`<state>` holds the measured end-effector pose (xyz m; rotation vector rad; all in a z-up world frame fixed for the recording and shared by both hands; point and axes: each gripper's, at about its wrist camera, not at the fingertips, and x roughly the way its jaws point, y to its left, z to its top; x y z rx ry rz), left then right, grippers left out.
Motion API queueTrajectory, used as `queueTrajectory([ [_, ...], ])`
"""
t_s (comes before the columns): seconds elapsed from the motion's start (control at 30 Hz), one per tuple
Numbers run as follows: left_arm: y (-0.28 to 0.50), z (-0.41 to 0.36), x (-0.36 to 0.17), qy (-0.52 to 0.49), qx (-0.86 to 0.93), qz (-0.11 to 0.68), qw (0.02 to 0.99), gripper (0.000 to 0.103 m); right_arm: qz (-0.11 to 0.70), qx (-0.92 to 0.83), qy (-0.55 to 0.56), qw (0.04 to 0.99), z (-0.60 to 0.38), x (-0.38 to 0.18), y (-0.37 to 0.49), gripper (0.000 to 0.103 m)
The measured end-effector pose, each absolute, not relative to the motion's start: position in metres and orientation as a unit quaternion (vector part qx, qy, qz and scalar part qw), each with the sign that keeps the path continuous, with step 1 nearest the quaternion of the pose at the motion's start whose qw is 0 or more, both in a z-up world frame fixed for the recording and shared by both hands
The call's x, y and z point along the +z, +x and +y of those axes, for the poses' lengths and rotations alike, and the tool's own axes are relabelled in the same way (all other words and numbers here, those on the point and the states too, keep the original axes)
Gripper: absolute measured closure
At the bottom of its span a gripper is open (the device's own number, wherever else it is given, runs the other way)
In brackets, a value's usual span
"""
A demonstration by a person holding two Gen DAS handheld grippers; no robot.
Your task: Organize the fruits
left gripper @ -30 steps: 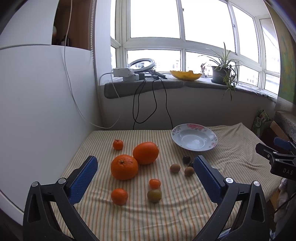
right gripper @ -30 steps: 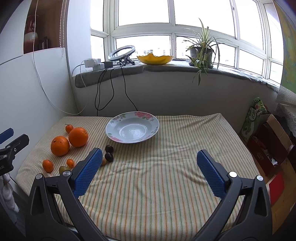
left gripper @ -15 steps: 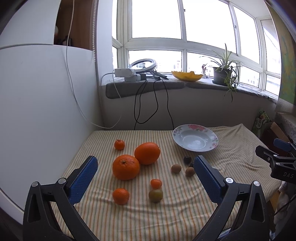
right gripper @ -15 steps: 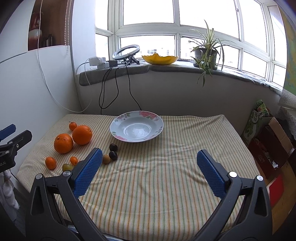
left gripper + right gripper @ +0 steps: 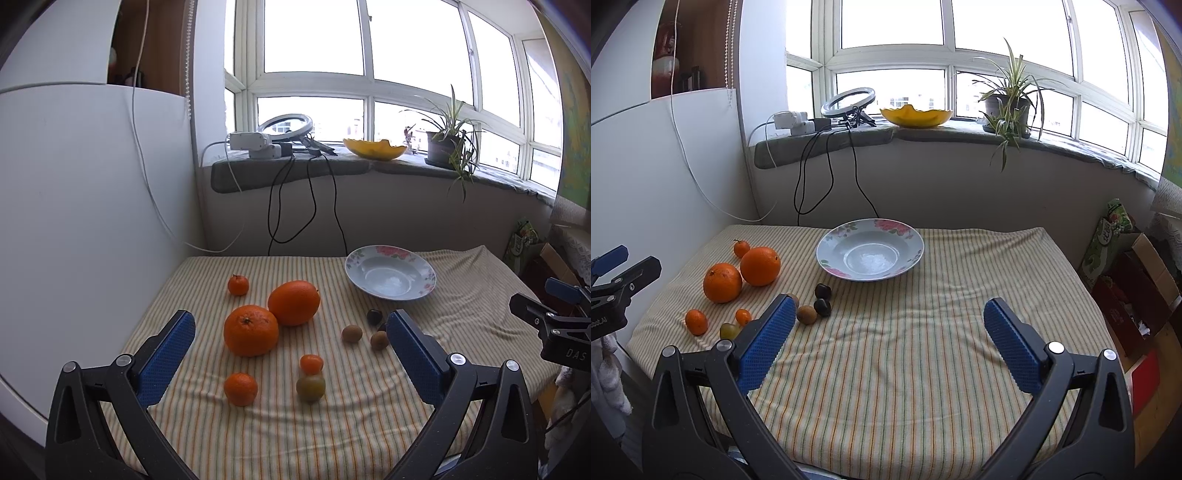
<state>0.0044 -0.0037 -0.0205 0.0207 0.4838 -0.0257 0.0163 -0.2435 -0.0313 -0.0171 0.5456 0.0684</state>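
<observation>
On the striped cloth lie two big oranges (image 5: 251, 329) (image 5: 293, 302), small tangerines (image 5: 240, 388) (image 5: 238, 285) (image 5: 311, 363), a greenish fruit (image 5: 310, 387), two brown kiwis (image 5: 351, 333) (image 5: 379, 339) and a dark fruit (image 5: 374, 316). A floral plate (image 5: 424, 275) sits empty behind them; in the right wrist view the plate (image 5: 827, 248) is centre, oranges (image 5: 723, 282) at left. My left gripper (image 5: 291, 332) hangs open above the fruit, holding nothing. My right gripper (image 5: 890, 321) is open over bare cloth, right of the kiwi (image 5: 806, 314).
A white panel (image 5: 74, 206) walls the table's left side. Cables (image 5: 314, 199) hang from the windowsill, which carries a ring light (image 5: 286, 125), a yellow bowl (image 5: 373, 149) and a potted plant (image 5: 445, 142). Cardboard boxes (image 5: 1137, 280) stand on the floor at right.
Both grippers have drifted slightly back and upward, so the table sits a little lower and farther in both views. Jaws stay open; no fruit moved.
</observation>
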Motion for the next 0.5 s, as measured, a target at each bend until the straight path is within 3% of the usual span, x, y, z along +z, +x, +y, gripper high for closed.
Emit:
queueTrajectory([
  [0.5,0.0058,-0.0020,-0.0234,0.008,-0.012,0.242,0.970,0.000,0.271,0.042,-0.012,0.962,-0.2389,-0.0320,0.0192,0.000],
])
